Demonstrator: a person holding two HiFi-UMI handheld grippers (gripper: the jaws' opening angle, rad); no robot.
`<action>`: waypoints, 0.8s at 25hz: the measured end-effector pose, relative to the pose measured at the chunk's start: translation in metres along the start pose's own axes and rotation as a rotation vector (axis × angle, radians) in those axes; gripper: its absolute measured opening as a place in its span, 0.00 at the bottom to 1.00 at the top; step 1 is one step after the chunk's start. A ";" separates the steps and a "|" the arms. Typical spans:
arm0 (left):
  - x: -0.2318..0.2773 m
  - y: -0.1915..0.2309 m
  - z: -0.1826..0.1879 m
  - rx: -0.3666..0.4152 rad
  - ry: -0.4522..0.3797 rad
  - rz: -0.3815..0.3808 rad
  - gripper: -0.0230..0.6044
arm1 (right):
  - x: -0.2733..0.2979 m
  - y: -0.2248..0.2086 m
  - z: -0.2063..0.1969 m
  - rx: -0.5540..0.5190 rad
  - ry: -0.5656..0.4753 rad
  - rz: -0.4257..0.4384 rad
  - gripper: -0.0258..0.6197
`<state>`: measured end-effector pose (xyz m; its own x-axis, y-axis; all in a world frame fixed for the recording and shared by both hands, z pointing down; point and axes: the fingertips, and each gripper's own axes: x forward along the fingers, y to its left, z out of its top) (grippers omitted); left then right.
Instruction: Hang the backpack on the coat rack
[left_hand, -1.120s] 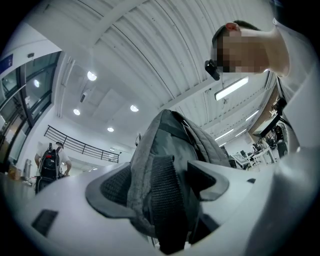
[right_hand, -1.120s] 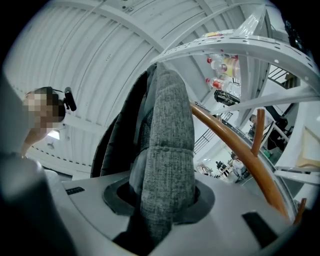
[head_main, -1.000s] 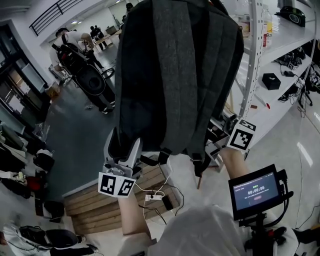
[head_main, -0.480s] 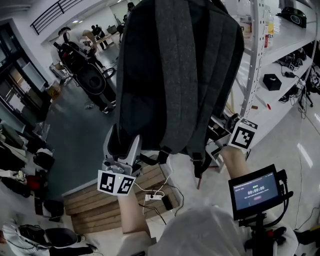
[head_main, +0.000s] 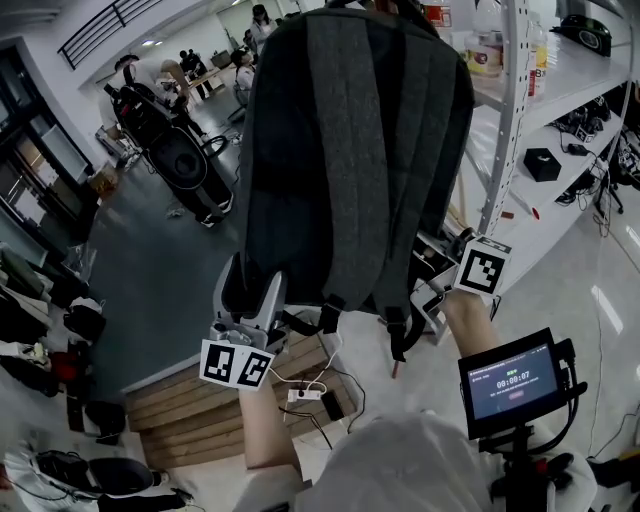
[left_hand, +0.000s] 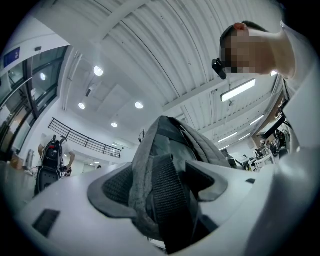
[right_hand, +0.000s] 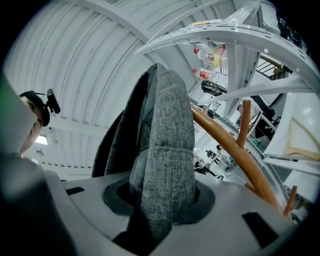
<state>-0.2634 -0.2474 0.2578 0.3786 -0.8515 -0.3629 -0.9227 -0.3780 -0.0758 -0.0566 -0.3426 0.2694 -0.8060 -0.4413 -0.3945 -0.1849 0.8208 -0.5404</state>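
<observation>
The left gripper (head_main: 252, 292) is closing on the lower left corner of the backpack (head_main: 355, 150), with grey cloth and a black webbing strap (left_hand: 172, 200) pinched between its pads. The backpack is held high in front of the person with its strap side towards the head camera. Its bottom edge is at the grippers and its top runs out of the head view.

It looks soft and floppy, a woven fabric bag that sags and folds wherever it is gripped. The cloth seems rough enough not to slip, and nothing about it looks fragile. The bottom corners serve for lifting, but a top loop would suit a peg better, and none is in view.

The right gripper (head_main: 432, 270) is clamped tight on a fold of grey fabric at the lower right corner. The wooden coat rack (right_hand: 227, 147) stands just beside the bag.

Counted: one backpack, two shoulder straps (head_main: 345, 180), two grippers, one coat rack, and two pegs (right_hand: 243, 125) in sight.
</observation>
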 end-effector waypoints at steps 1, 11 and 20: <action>-0.001 0.001 -0.007 -0.016 0.012 0.003 0.57 | 0.000 -0.002 -0.003 -0.006 0.007 -0.007 0.27; -0.008 0.000 -0.061 -0.120 0.091 0.006 0.57 | -0.003 -0.023 -0.017 -0.119 0.095 -0.041 0.27; -0.020 -0.024 -0.075 -0.056 0.115 0.046 0.55 | -0.017 -0.045 -0.006 -0.213 0.100 0.003 0.28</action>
<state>-0.2435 -0.2480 0.3363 0.3446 -0.9034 -0.2554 -0.9351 -0.3544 -0.0080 -0.0381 -0.3697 0.3050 -0.8565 -0.4090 -0.3149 -0.2880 0.8850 -0.3659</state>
